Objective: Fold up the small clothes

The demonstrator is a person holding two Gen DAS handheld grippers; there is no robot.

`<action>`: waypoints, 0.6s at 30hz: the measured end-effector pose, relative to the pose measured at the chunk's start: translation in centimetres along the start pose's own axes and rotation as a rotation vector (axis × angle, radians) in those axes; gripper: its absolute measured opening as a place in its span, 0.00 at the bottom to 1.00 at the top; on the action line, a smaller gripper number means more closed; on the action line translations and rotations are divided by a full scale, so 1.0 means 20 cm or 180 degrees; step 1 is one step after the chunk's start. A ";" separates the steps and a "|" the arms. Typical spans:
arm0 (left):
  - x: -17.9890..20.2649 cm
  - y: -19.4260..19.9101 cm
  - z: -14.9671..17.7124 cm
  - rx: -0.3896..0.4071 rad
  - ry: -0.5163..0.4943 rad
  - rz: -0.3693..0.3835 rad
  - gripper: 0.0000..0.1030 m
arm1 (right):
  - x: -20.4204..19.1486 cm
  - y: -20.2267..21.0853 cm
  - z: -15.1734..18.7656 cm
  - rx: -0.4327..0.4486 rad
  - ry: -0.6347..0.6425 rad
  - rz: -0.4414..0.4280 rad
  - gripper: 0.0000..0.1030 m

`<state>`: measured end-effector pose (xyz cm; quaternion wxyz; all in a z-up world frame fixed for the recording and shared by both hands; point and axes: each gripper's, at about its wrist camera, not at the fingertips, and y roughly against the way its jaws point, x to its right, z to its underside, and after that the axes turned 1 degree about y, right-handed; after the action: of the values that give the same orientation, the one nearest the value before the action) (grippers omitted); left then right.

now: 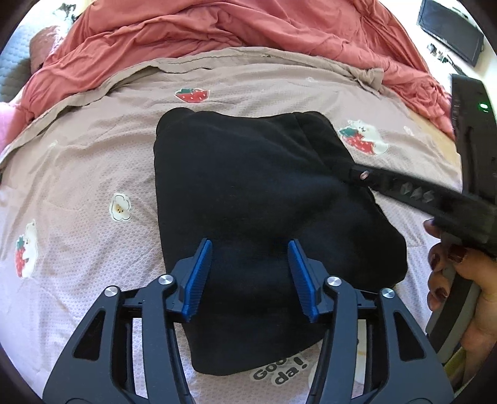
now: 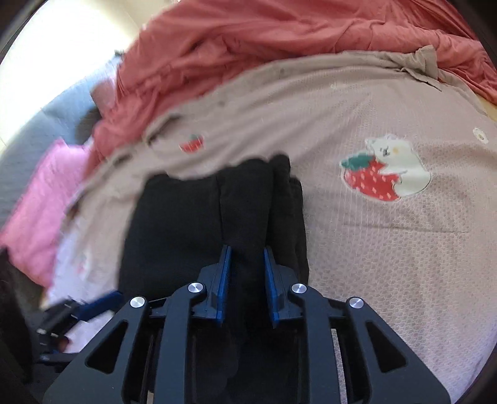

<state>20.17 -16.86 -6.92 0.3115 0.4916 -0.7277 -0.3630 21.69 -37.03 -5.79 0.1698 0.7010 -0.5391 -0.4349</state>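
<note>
Seen from the left wrist camera, the left gripper (image 1: 250,273) hangs over the near half of a black garment (image 1: 257,192), its blue fingers (image 1: 198,279) spread apart with nothing pinched between them; the dark cloth lies beneath the gap. The garment is folded into a thick, roughly rectangular bundle and rests on a bed, on a pale pink-beige bedspread (image 1: 93,174) printed with strawberries and small white bears. Lettering on the spread peeks out from under the bundle's near edge.

At the right of that view a person's hand (image 1: 450,279), with dark-painted nails, grips the handle of the right gripper (image 1: 360,175), whose black fingers reach in to the bundle's right edge.

From the right wrist camera, the right gripper (image 2: 247,279) points down at the same black garment (image 2: 192,223). Its blue fingers (image 2: 225,279) stand close together with a ridge of black cloth filling the narrow gap between them; the picture is blurred, and whether the pads actually press on the cloth cannot be told. The garment's stacked layers show as several folds along its right edge. At the lower left of this view part of the left gripper (image 2: 93,306) shows, blurred.

Beyond the garment, a strawberry-and-bear print (image 2: 385,171) lies to the right on the bedspread. Farther back, a rumpled salmon-red quilt (image 1: 217,28) is heaped across the head of the bed, with a pink cloth (image 2: 43,205) at the far left. A dark flat object (image 1: 450,31) sits at the upper right corner of the left view.
</note>
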 end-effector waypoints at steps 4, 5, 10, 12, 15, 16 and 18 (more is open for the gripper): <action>-0.02 0.02 0.00 0.0015 0.0079 0.0052 0.44 | 0.01 0.18 0.01 0.0182 0.0017 -0.0190 0.32; -0.03 0.03 0.01 0.0026 0.0098 0.0062 0.44 | 0.01 0.22 0.02 0.0192 0.0030 -0.0250 0.32; -0.05 0.11 0.02 0.0114 0.0158 0.0093 0.44 | -0.01 0.34 0.08 0.0116 0.0129 -0.0522 0.40; -0.07 0.15 0.03 0.0152 0.0176 0.0082 0.44 | -0.05 0.35 0.11 0.0022 0.0304 -0.0568 0.41; -0.09 0.17 0.06 0.0154 0.0133 0.0019 0.44 | -0.13 0.34 0.18 -0.0164 0.0626 -0.0510 0.41; -0.09 0.17 0.07 0.0139 0.0125 0.0001 0.44 | -0.14 0.32 0.20 -0.0214 0.0701 -0.0418 0.45; -0.11 0.14 0.10 0.0073 0.0169 -0.0017 0.44 | -0.14 0.28 0.22 -0.0307 0.0742 -0.0320 0.49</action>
<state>17.83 -13.58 -5.83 0.3241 0.5064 -0.7221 -0.3423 14.59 -35.47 -3.09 0.2428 0.7639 -0.4584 -0.3838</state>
